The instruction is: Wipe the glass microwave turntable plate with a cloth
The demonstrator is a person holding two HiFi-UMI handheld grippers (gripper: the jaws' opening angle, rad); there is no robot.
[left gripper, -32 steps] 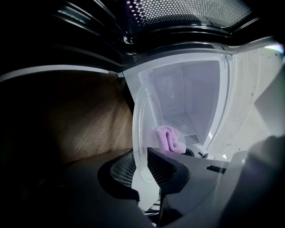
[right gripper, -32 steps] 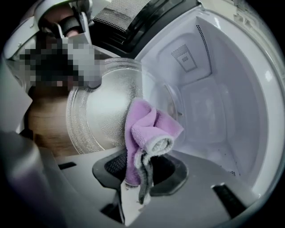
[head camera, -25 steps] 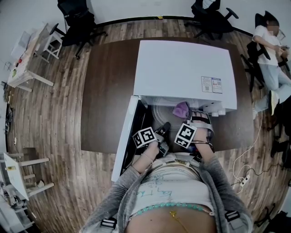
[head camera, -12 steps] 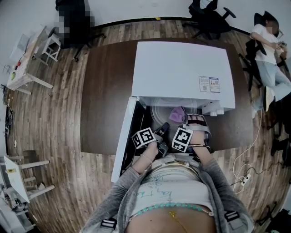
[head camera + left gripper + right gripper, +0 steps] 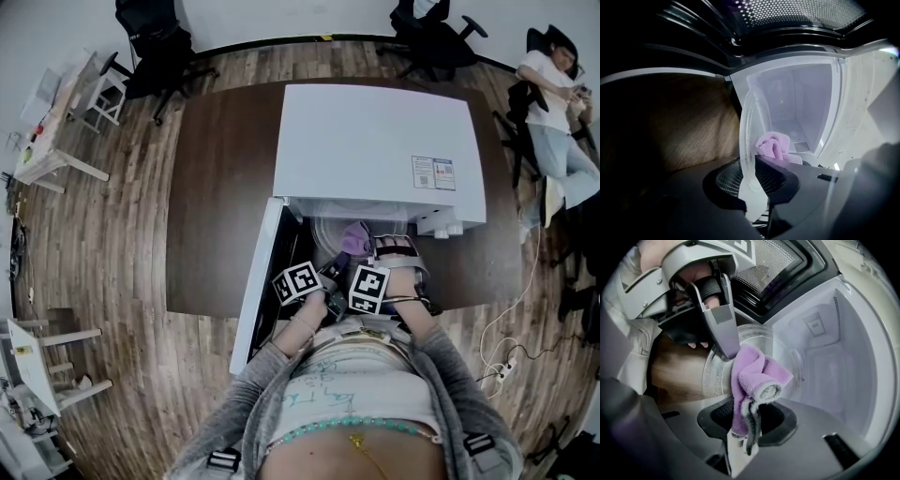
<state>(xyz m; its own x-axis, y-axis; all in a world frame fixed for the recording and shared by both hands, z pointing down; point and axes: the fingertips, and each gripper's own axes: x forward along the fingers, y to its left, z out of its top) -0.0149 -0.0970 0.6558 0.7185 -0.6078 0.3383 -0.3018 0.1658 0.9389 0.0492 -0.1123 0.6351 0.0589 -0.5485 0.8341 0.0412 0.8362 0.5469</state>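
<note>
Has slid the cloth (image 5: 354,239) leftward over the plate (image 5: 752,126) since a second ago, bringing the right gripper (image 5: 747,420) close beside the left gripper (image 5: 752,176), itself kept in place.

Far left: a white table (image 5: 56,122) and a black chair (image 5: 155,42) on the wood floor (image 5: 112,244), well apart from the work. Then the brown counter (image 5: 216,187), bearing the white microwave (image 5: 375,141), with the door (image 5: 255,291) swung out to the left and standing just beside the left gripper, hemming that side in. Left jaws partly apart, pinched on the plate's rim, holding the glass at the mouth of the cavity (image 5: 806,98). Just right of that grip, the purple cloth, laid against the plate's face and showing past the glass edge in the left gripper view. Right jaws closed tight on a bunched fold of cloth, loose ends hanging between them. In the cloth's way on the left: the left jaw itself, just beside the fold. Behind both, the door's mesh window (image 5: 764,268). Farther right: a power strip (image 5: 503,370) on the floor, a second chair (image 5: 431,33) near the far wall, and a person (image 5: 553,84) at the far right, well clear of the counter.
</note>
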